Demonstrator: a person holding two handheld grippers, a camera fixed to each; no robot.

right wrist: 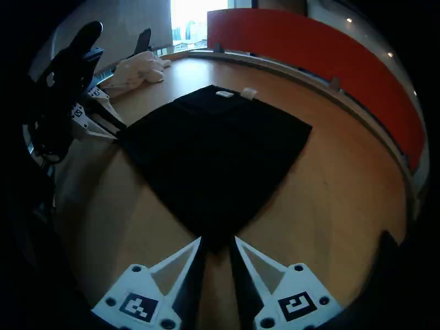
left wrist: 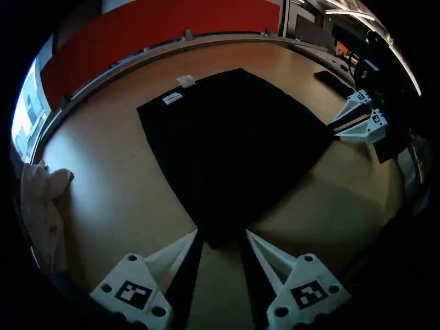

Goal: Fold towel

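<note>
Since the black towel (left wrist: pixel 231 148) lies flat on the wooden surface (left wrist: pixel 110 176) with one corner between the tips of each pair of fingers, the coming move turns on the edge that joins those two corners. The left gripper (left wrist: pixel 221 242) straddles its corner with the fingers parted; the cloth sits between them but is not visibly pinched. The right gripper (right wrist: pixel 217 242) stands the same way at the neighbouring corner. From both, the towel spreads forward and away, about as wide as it is long, so no long axis is plain. Neither hand is nearer, since each has its own corner. The likely next step is to clamp both corners and carry that shared edge over to the far side. A white tag (left wrist: pixel 172 98) lies on the cloth there, with a small white object (left wrist: pixel 186 81) just beside the far corner. A bundle of white cloth (left wrist: pixel 44 192) rests well apart at the surface's rim, before a red partition (left wrist: pixel 165 27), out of the fold's way.
</note>
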